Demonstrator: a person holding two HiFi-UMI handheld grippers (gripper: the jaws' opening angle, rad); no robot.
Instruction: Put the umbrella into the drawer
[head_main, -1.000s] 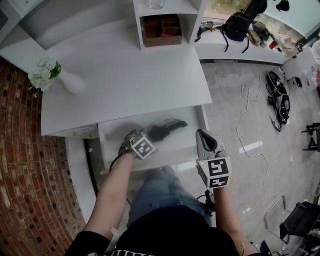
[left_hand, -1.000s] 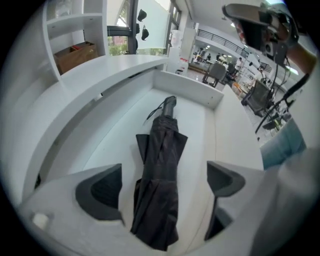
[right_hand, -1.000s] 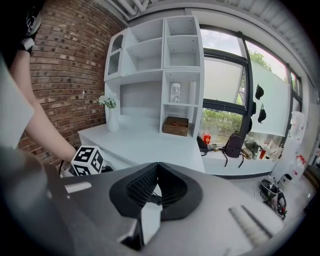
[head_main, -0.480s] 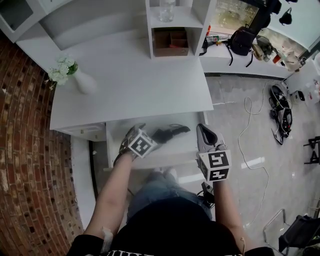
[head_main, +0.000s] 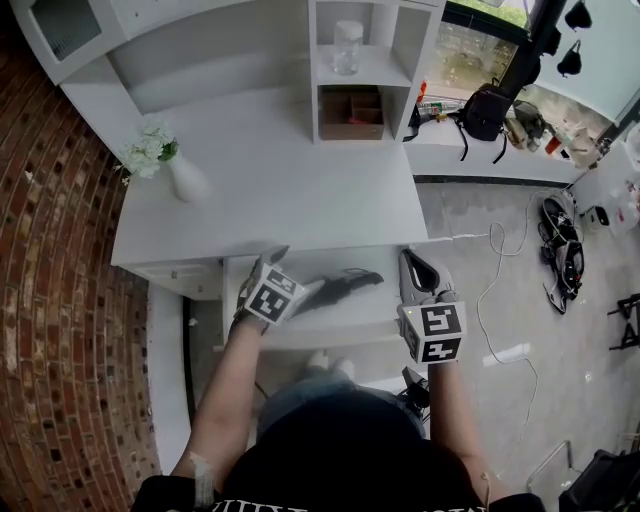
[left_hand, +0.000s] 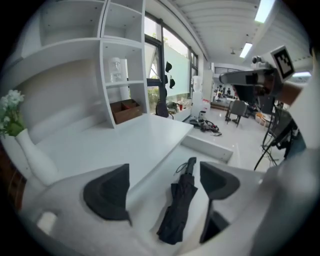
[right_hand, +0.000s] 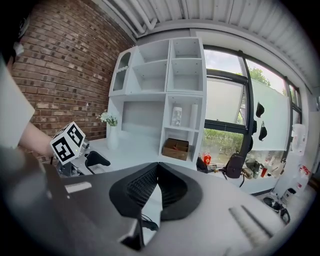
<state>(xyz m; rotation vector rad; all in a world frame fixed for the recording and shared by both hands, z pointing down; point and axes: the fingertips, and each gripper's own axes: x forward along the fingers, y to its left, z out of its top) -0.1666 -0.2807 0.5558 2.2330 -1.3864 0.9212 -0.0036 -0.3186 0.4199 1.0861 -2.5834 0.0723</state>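
Note:
The folded black umbrella lies loose in the open white drawer under the desk top. In the left gripper view the umbrella shows below and beyond the jaws, resting on the drawer floor. My left gripper hovers above the drawer's left part. Its jaws are closing but stand wide apart, and its pads touch nothing. My right gripper hangs over the drawer's right end, shut and empty, with its pads pressed together.
A white vase of flowers stands at the desk's left. A shelf unit at the back holds a cardboard box and a jar. A brick wall is on the left. A black bag and cables are on the right.
My left gripper has risen out of the drawer, away from the umbrella, which stays lying there. My right gripper has risen a little. The head view has tilted toward the shelves.

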